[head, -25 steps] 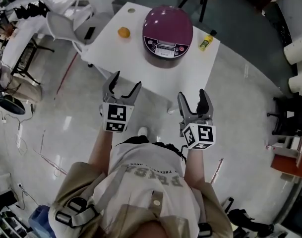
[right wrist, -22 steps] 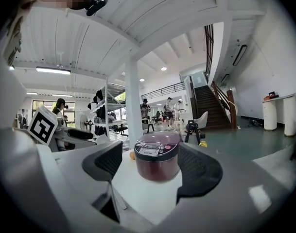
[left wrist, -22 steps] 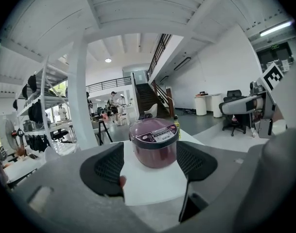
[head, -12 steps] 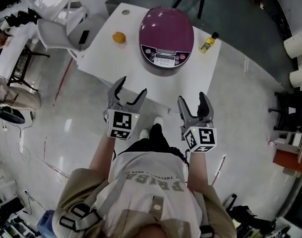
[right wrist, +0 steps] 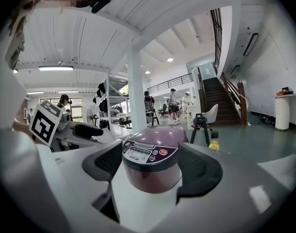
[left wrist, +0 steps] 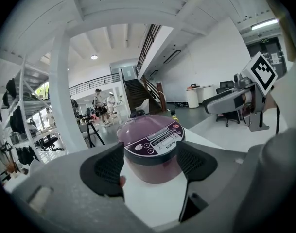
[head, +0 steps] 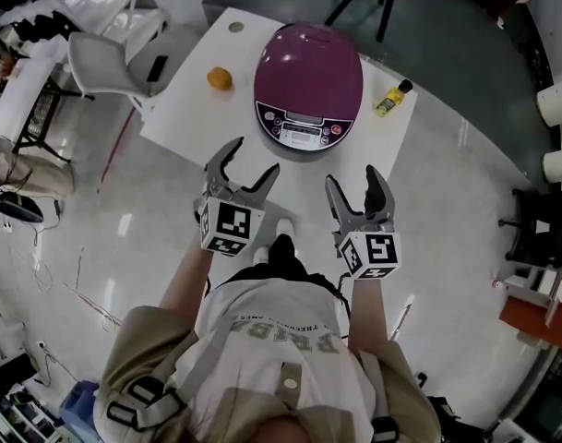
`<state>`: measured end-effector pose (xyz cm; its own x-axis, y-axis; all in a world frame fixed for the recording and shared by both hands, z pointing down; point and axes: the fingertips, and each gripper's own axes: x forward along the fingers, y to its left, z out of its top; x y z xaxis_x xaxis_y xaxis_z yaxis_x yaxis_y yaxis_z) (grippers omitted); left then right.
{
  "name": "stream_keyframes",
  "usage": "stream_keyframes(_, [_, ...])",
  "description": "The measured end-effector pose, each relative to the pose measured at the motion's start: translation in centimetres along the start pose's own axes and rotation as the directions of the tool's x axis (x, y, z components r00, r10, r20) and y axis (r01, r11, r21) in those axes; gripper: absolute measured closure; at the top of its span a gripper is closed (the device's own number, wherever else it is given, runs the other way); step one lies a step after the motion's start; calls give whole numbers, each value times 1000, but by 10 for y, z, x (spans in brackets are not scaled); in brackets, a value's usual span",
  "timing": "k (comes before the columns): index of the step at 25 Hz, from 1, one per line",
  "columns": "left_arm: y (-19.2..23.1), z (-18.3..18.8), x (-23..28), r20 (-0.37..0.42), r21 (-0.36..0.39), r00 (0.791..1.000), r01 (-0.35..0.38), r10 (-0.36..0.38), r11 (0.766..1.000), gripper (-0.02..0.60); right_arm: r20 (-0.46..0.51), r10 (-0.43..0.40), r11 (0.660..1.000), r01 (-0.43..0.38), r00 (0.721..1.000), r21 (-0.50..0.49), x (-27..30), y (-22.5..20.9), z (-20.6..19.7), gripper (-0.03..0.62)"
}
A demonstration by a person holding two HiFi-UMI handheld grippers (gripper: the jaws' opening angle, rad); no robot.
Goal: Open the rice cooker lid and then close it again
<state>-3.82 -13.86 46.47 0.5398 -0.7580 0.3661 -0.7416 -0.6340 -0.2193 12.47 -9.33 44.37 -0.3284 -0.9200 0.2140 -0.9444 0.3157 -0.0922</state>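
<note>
You held the left gripper (head: 251, 158) and the right gripper (head: 352, 178) side by side in front of your body, at the near edge of the white table (head: 184, 118). Both pointed toward the rice cooker (head: 308, 86). The jaws of each gripper stood well apart and had hold of nothing; in both gripper views the cooker showed in the gap between the pads, but it was farther away and touched neither of them. The purple cooker stood in the middle of the table, with its lid (head: 310, 63) closed and its control panel (head: 297, 133) turned to you. An orange (head: 219, 78) lay on the table to the left of the cooker, and a small yellow bottle (head: 392, 98) lay to the right of it, both apart from the cooker.
</note>
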Motion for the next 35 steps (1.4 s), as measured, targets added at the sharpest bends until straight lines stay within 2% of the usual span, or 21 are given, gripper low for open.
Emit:
stream_keyframes(7, [16,16,38,-1,-4,1000,-27,27,1000,230,5,67,997,-67,998,-27,45,-12,16,255])
stream_keyframes(16, [23,30,68,-5,5,999,-44,44,999,230,0,122,992,-122,992,-41,72,-32,25,255])
stream_keyframes(20, [21,31,80,-14,52,1000,-17,18,998,230,-6,143,989,-143,990,-38,77,-36,23,255])
stream_keyframes(24, [17,29,84,-46,128,998,57,-52,990,229,-20,183,981,-184,983,-54,77,-28,25,255])
stream_keyframes(28, [13,21,88,-96,224,982,178,-160,958,220,-55,233,967,-237,971,-90,84,-15,23,255])
stream_keyframes(31, [5,13,90,-148,283,960,272,-238,920,209,-105,281,948,-293,954,-126,87,-5,17,255])
stream_keyframes(35, [-1,6,88,-199,358,932,356,-302,863,209,-188,329,917,-361,925,-172,91,11,7,255])
